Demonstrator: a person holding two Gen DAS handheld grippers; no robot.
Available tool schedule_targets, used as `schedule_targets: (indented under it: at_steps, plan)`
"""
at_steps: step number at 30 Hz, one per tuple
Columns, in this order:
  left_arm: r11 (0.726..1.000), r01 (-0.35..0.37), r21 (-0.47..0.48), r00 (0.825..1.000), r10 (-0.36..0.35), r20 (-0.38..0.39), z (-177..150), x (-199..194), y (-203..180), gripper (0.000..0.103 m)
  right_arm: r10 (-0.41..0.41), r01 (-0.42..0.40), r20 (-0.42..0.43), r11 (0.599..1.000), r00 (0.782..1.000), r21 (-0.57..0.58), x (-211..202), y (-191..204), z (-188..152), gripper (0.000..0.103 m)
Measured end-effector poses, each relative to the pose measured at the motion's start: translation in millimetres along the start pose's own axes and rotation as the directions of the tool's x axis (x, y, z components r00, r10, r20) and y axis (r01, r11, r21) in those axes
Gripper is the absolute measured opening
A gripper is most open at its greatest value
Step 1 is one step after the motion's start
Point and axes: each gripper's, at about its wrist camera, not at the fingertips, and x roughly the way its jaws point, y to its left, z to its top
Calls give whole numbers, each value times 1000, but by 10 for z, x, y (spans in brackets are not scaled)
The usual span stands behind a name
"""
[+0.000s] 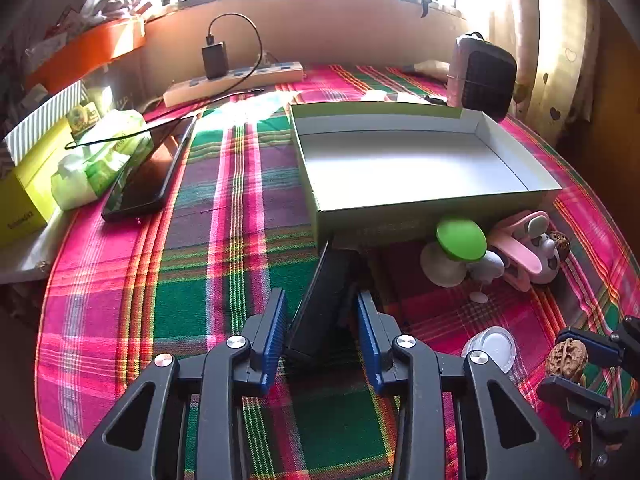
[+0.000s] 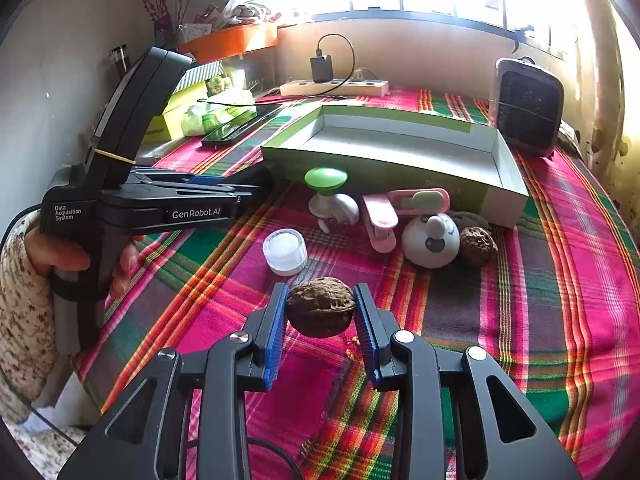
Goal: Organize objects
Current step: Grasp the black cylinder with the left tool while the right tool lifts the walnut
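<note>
My left gripper (image 1: 322,312) is around a black box-like object (image 1: 322,300) that points toward the empty green-and-white box (image 1: 436,210); the left pad touches it, and a narrow gap shows at the right pad. My right gripper (image 2: 320,308) is shut on a brown walnut (image 2: 320,307), held just above the plaid cloth; it also shows in the left wrist view (image 1: 567,360). In front of the box lie a green-capped white item (image 2: 326,190), a pink clip (image 2: 380,220), a white round toy (image 2: 430,240), a second walnut (image 2: 478,246) and a clear lid (image 2: 285,251).
A phone (image 1: 138,176), tissue pack (image 1: 96,164) and yellow box (image 1: 28,196) lie at the left. A power strip (image 1: 236,80) with charger sits at the back. A small heater (image 1: 482,76) stands at back right. The left gripper body (image 2: 160,200) fills the left of the right wrist view.
</note>
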Motion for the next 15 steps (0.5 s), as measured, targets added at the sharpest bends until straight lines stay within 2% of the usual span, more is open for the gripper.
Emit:
schedule_targets:
  at_steps: [3, 15]
  plan:
    - [1000, -5, 3, 1000, 5, -3, 6, -2, -7, 22, 4, -4, 4, 1000, 1000, 4, 9, -18, 14, 34]
    - [1000, 6, -11, 1000, -6, -16, -14, -79, -21, 21, 3, -3, 17, 1000, 1000, 7, 14, -76, 106, 34]
